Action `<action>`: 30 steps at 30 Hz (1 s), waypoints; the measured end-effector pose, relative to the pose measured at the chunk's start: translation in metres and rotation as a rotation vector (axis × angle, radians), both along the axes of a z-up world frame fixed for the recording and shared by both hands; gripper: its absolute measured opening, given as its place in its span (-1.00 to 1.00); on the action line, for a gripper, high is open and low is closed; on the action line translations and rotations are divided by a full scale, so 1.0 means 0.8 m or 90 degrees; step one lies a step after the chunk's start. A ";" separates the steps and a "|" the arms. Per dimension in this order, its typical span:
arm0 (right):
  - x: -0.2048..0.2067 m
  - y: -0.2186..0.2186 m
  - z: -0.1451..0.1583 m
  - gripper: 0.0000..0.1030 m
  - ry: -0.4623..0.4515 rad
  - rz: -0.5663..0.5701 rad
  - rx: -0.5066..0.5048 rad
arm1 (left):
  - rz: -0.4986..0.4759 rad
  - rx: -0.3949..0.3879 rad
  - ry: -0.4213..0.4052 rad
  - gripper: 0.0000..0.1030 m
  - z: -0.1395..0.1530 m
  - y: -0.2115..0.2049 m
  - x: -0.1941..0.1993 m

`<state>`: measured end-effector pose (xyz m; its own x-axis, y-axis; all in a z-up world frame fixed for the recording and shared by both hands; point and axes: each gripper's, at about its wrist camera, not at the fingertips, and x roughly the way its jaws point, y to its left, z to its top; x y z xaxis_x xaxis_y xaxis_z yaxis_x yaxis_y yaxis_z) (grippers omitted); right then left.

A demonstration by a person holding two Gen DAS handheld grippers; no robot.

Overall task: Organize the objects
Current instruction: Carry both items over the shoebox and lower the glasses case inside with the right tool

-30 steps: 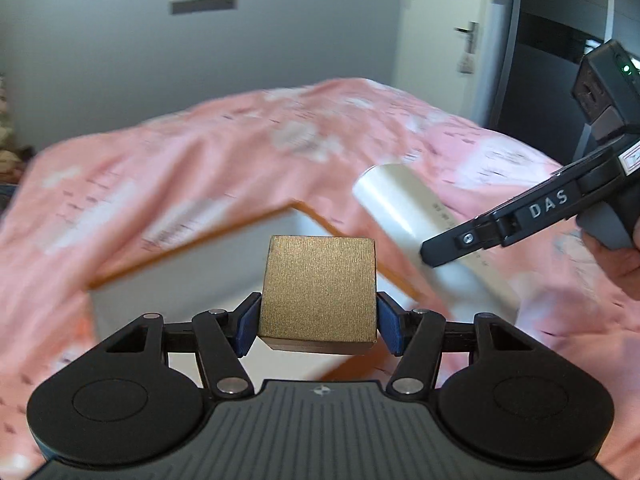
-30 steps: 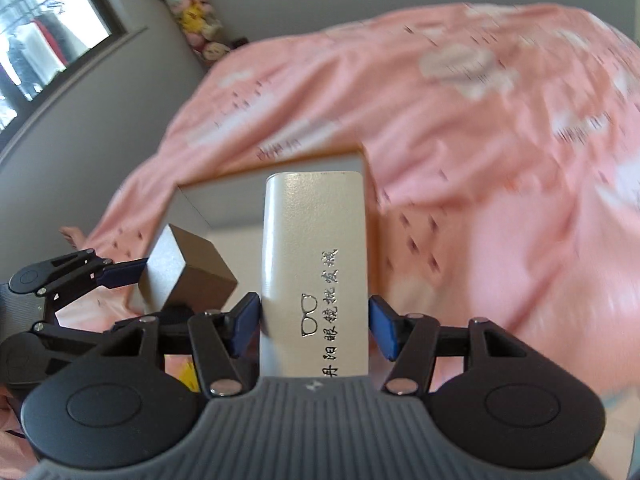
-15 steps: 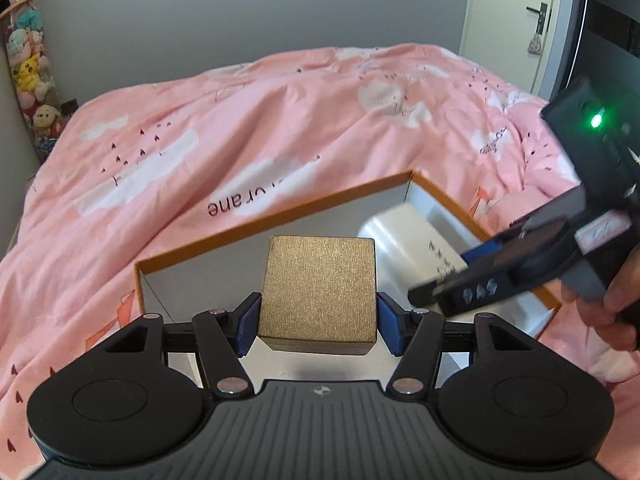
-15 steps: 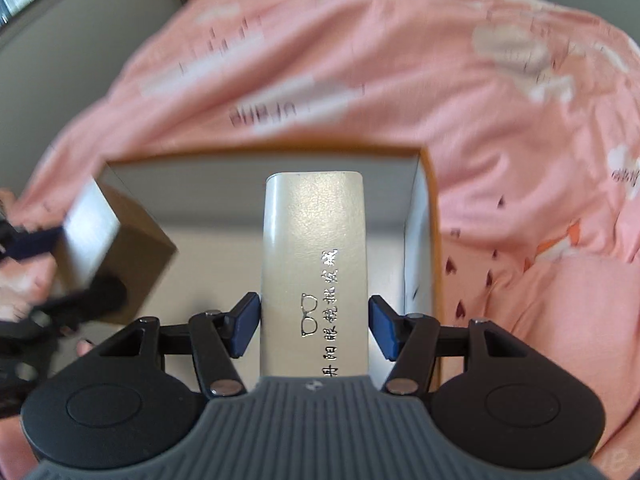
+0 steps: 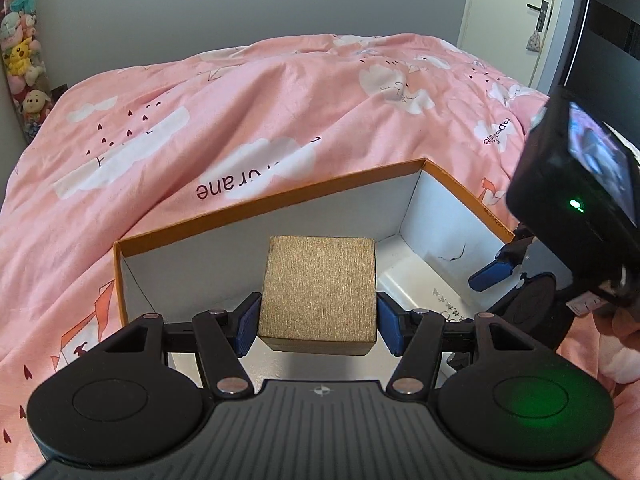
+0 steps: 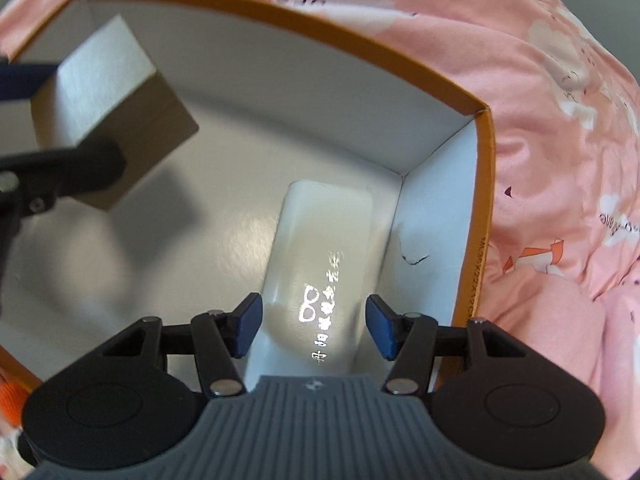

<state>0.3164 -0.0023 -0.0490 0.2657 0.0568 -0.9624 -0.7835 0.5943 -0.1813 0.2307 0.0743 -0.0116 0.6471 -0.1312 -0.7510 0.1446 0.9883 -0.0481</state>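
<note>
— While we held the left hand-held gripper (image 5: pixel 319 322) over the left part of the orange-rimmed box (image 5: pixel 272 200), what sat between its blue pads (image 5: pixel 248 326)?

— We had the gold cube (image 5: pixel 318 292) clamped there, both pads pressed to its sides, hanging above the box's white floor without touching it.

— And further right?

— We saw the white glasses case (image 6: pixel 320 264) lying flat on the box floor, along the right wall. Our right hand-held gripper (image 6: pixel 314 326) stood spread around its near end, with gaps between the pads and the case, so it gripped nothing.

— What carried the box?

— We had it resting on the bed, on the pink duvet (image 5: pixel 240 120).
</note>
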 end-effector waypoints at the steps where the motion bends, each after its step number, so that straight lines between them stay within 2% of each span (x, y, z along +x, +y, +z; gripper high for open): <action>1: 0.003 0.000 -0.002 0.10 0.010 0.000 -0.010 | -0.003 0.002 0.001 0.33 0.000 -0.001 0.000; 5: 0.002 0.000 0.002 0.11 0.003 0.048 -0.018 | -0.012 0.006 0.004 0.33 -0.003 -0.002 0.000; 9: -0.006 0.001 0.016 0.09 -0.007 0.162 0.043 | -0.008 0.013 0.010 0.31 -0.005 0.001 0.006; 11: -0.013 0.005 0.014 -0.06 -0.010 0.231 0.055 | -0.006 0.018 0.012 0.30 -0.005 0.002 0.008; 13: -0.019 0.011 0.007 -0.44 -0.014 0.290 0.048 | -0.011 0.018 0.008 0.30 -0.005 0.002 0.008; 14: -0.022 0.013 0.003 -0.47 -0.018 0.313 0.041 | -0.012 0.021 0.010 0.30 -0.005 0.002 0.009; 18: -0.015 0.015 -0.011 -0.72 0.011 0.333 0.019 | -0.017 0.026 0.020 0.30 -0.010 0.001 0.013; 19: -0.013 0.013 -0.013 -0.83 0.008 0.333 0.017 | -0.017 0.026 0.021 0.30 -0.010 0.001 0.014; 22: -0.004 0.006 -0.015 -0.94 -0.013 0.321 -0.009 | -0.018 0.023 0.025 0.30 -0.012 0.002 0.019; 30: 0.008 -0.008 -0.008 -0.96 -0.015 0.338 -0.013 | -0.030 -0.015 0.068 0.30 -0.022 -0.001 0.039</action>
<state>0.3226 -0.0084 -0.0555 0.2270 0.1699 -0.9590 -0.9712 0.1132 -0.2099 0.2617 0.0738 -0.0291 0.5558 -0.1783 -0.8120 0.1841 0.9789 -0.0889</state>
